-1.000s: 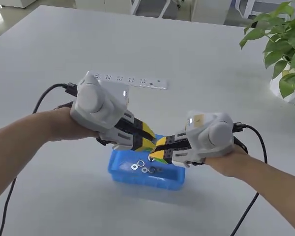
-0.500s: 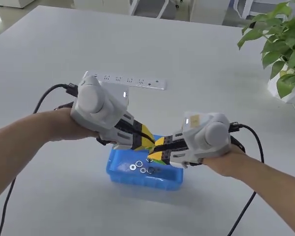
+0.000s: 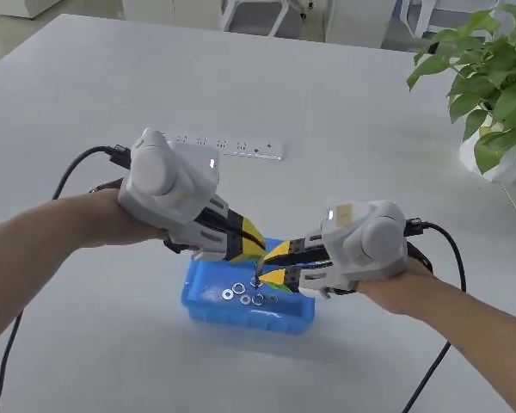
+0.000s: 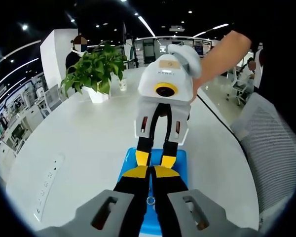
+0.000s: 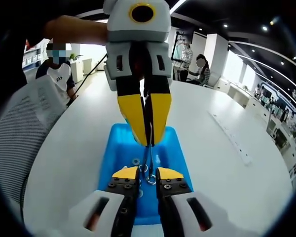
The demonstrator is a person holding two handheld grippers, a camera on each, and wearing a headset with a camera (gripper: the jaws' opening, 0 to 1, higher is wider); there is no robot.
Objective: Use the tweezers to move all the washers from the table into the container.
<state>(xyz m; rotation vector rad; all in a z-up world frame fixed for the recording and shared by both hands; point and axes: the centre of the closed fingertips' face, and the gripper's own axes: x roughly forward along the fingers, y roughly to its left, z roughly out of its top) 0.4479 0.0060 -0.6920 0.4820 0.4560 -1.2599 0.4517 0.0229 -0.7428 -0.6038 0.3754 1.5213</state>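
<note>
Over the white table we've dipped the thin steel tweezers, clamped tight in the left gripper, among the small silver washers in the blue plastic container for release, though whether the barely-parted right gripper squeezes them we cannot tell.

Head view overhead, gripper views opposed, sharing container
</note>
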